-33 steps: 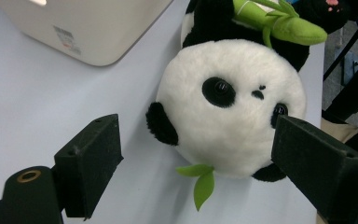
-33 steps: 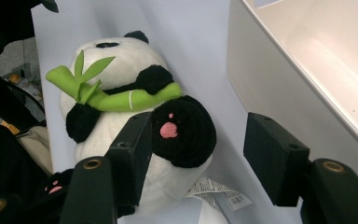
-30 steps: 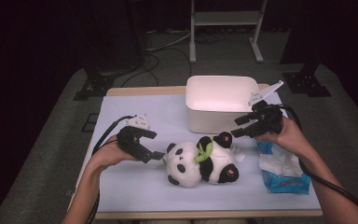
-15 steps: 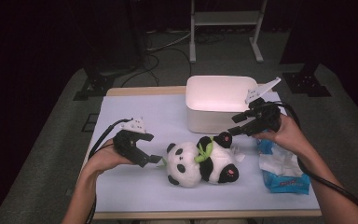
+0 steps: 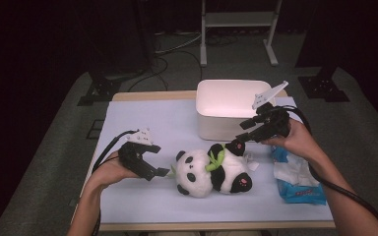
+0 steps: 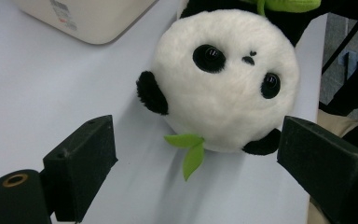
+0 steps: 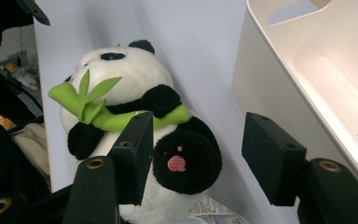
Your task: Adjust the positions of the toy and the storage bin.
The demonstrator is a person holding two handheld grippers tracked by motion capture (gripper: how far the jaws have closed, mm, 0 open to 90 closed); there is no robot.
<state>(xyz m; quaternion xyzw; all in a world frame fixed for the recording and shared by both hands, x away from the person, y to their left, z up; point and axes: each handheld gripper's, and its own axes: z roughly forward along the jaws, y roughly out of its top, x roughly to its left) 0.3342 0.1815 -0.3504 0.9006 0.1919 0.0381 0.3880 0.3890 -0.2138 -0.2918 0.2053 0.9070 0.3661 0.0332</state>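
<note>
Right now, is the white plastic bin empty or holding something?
Empty, as far as shown: the white plastic bin has a bare interior in the high and right gripper views.

Both forearms in from the near edge, each hand holding tongs with the jaws apart

The left forearm reaches in at the lower left, its hand (image 5: 109,171) cupped under the left tongs (image 5: 161,172), which point toward the middle with jaws spread wide and nothing pressed between the pads. The right forearm comes in from the lower right, the wrist raised, its hand (image 5: 299,140) gripping the right tongs (image 5: 240,137) from behind; these angle down and to the left, jaws partly parted, grey plate on top, a cable trailing back along the arm.
</note>
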